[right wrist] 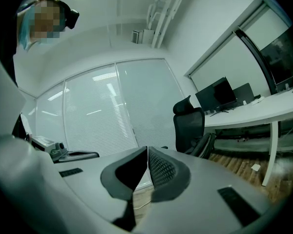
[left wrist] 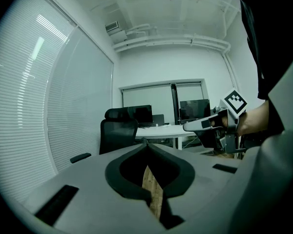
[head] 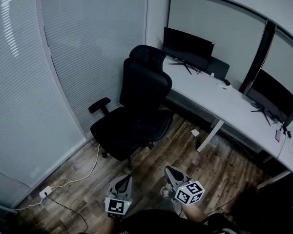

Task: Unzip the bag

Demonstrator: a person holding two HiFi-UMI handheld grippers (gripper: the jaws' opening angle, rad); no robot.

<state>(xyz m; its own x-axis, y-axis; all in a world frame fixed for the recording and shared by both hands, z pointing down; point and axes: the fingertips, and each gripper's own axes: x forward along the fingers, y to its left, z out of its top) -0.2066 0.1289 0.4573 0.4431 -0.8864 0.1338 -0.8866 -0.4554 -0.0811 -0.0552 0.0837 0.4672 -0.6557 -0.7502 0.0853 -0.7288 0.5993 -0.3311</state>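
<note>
L tool (head: pixel 123 177), R tool (head: pixel 170 171) both closed, empty; 1 chair (head: pixel 136 106), 2 monitors (head: pixel 188 48) (head: pixel 273 94), 1 desk (head: pixel 210 94)

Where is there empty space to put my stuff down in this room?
The white desk is mostly bare between the left monitor and the right monitor. The wood floor is open to the right of the desk leg. It is crowded around the black chair, and a white cable lies by the blinds.
</note>
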